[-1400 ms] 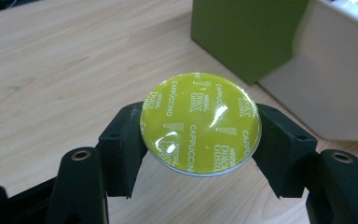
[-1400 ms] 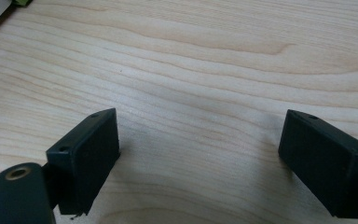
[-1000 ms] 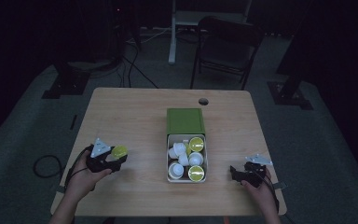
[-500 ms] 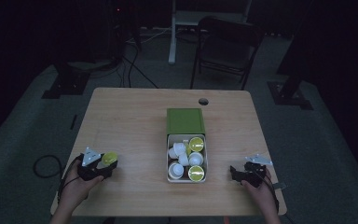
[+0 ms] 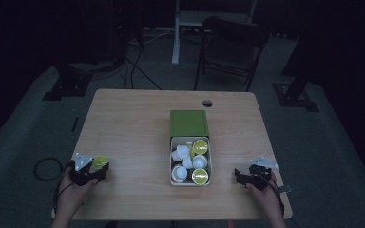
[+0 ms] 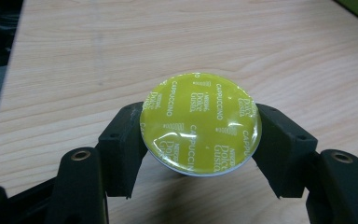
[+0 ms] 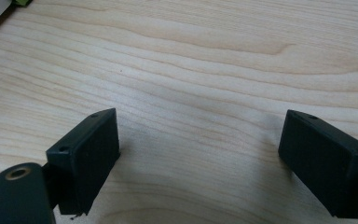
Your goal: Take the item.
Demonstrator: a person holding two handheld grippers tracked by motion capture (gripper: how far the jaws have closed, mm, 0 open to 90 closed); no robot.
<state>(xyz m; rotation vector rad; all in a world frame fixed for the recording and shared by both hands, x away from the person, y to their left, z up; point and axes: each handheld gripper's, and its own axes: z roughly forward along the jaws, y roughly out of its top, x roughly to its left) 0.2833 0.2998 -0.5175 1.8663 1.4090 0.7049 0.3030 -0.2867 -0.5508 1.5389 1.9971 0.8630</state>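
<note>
Dark studio-like lab: lone table (image 5: 133, 123), stand bases (image 5: 69, 88), floor cables (image 5: 138, 66).

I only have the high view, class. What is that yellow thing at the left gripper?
Observer: A coffee capsule with a yellow foil lid; the left gripper view shows "Cappuccino" printed on it.
Operator: Is it really gripped?
Observer: Yes, the left gripper has its black fingers pressed against both sides of the capsule's rim.
Operator: And the right gripper?
Observer: The right gripper stands open, with bare wooden table between its fingers.
</note>
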